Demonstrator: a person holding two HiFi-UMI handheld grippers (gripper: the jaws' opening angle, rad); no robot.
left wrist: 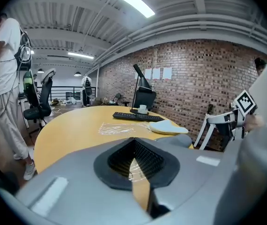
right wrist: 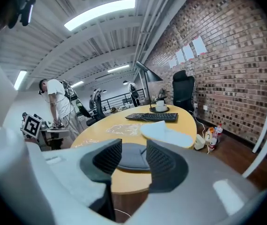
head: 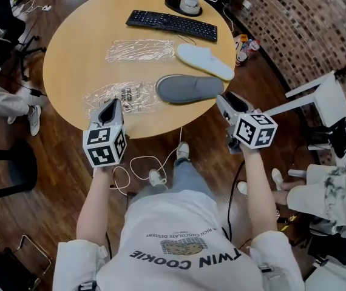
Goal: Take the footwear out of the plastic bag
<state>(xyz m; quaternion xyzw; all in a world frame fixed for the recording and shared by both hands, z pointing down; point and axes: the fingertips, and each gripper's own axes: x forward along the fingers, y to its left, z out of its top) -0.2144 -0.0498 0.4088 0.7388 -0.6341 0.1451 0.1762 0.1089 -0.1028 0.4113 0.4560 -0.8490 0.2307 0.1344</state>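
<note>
A grey slipper [head: 188,88] and a white slipper [head: 204,60] lie bare on the round wooden table [head: 70,53]. Two flat, clear plastic bags rest beside them, one [head: 139,49] behind and one [head: 121,96] near the front edge. My left gripper [head: 109,109] hovers at the front edge by the nearer bag, its fingertips [left wrist: 134,140] meeting with nothing between them. My right gripper [head: 226,102] hangs just off the table's right front edge, open and empty. In the right gripper view, the grey slipper [right wrist: 132,156] shows through the gap of the right gripper [right wrist: 133,149], with the white slipper [right wrist: 168,134] behind it.
A black keyboard [head: 172,24] and a lamp base [head: 184,5] sit at the table's far side. White cables [head: 145,168] trail on the wood floor below the front edge. A white chair [head: 322,102] stands to the right, and bottles [head: 244,46] lie on the floor.
</note>
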